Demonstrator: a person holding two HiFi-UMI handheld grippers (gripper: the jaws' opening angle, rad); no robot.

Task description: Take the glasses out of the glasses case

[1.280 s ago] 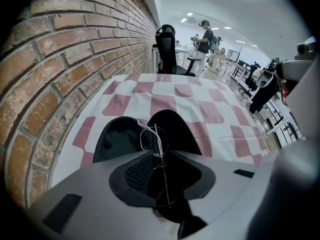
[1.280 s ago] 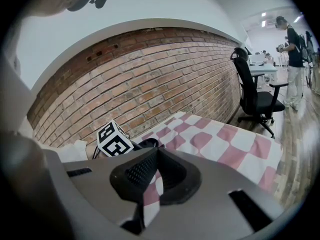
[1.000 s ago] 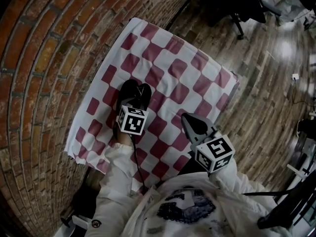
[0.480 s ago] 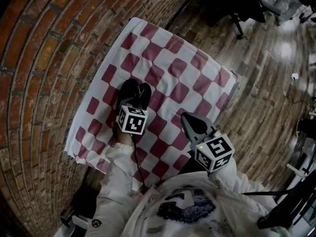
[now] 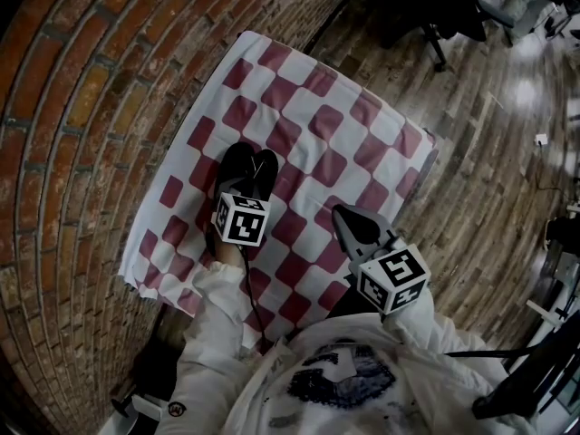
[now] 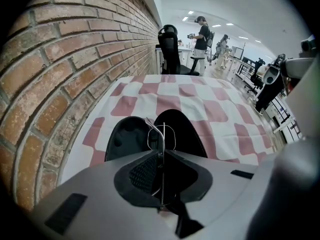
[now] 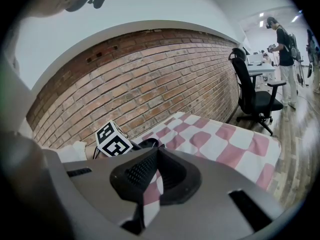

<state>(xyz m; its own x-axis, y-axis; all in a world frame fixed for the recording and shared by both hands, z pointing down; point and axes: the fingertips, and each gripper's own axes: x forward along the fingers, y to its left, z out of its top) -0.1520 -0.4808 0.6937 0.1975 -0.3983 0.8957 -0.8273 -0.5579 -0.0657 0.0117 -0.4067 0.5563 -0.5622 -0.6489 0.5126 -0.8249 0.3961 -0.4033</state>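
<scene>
Metal wire, thin and pale, is pinched between the pads of my left gripper [image 6: 161, 155]: it is the frame of the glasses [image 6: 163, 133], standing edge-on to my camera. My jaws have drawn in over the last moment until they press on that wire from both sides, so what has changed is that I have a hold where before I only straddled it. The glasses are still low over the open glasses case [image 6: 122, 139], between its two black halves, which lie spread on the red and white chequered cloth [image 5: 308, 125] close to the brick wall [image 6: 60, 59]. I judge the grasp made and the lift not yet begun. The frame is slight and could slip or bend, so I should raise it gently and straight up.

My right gripper [image 7: 157, 151] hangs near the cloth's front edge, well apart from the case, jaws pressed together on nothing.

Against the head view a second ago almost nothing differs: both marker cubes sit where they were, the case has not shifted, and only my left jaws have narrowed
</scene>
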